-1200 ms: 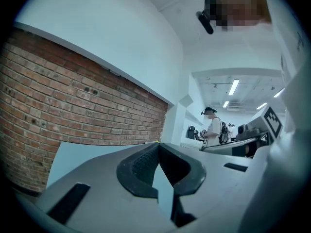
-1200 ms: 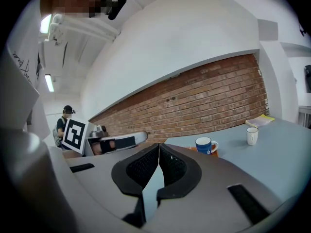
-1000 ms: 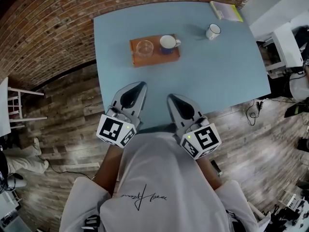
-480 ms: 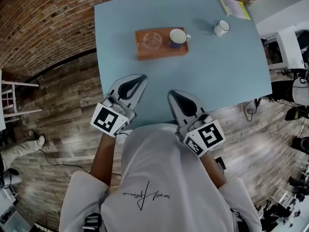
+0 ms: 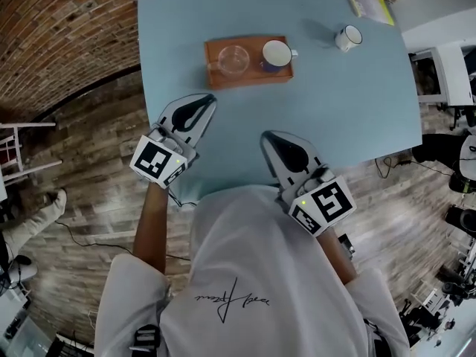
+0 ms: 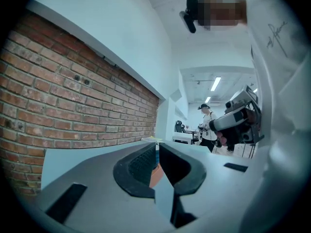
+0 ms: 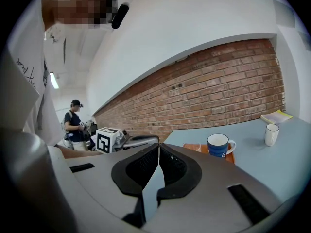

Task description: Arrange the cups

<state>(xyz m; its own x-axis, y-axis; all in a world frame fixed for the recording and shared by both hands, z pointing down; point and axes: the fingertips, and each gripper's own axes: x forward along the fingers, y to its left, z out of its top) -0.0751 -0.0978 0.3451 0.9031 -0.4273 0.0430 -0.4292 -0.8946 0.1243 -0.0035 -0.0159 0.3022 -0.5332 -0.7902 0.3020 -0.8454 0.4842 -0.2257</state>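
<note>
Forward and to the left goes the left gripper (image 5: pixel 211 97), its tip now just short of the near corner of the orange tray (image 5: pixel 250 74), closer than a second ago; the right gripper (image 5: pixel 265 135) has shifted only slightly over the near edge of the light-blue table (image 5: pixel 335 103).

Head view: both grippers lie over the table's near side, well apart from each other, jaws pressed together and holding nothing. On the tray stand a clear glass cup (image 5: pixel 233 59) at left and a blue cup (image 5: pixel 277 53) at right, handle to the right. A white mug (image 5: pixel 347 37) sits alone on the table, well to the right of the tray — near a yellow-edged book (image 5: pixel 368 2) at the far corner. Plank floor (image 5: pixel 89 169) surrounds the table.

Left gripper view: the two dark jaws meet with no gap and nothing between them; a sliver of the orange tray shows just past their tips. A brick wall (image 6: pixel 82 110) runs along the left, the right gripper hangs at right, and a person in a cap (image 6: pixel 208 125) stands far back.

Right gripper view: the jaws are closed on nothing. Beyond them the blue cup stands on the tray, the white mug and book farther right — the left gripper's marker cube (image 7: pixel 108 140) shows at left.
</note>
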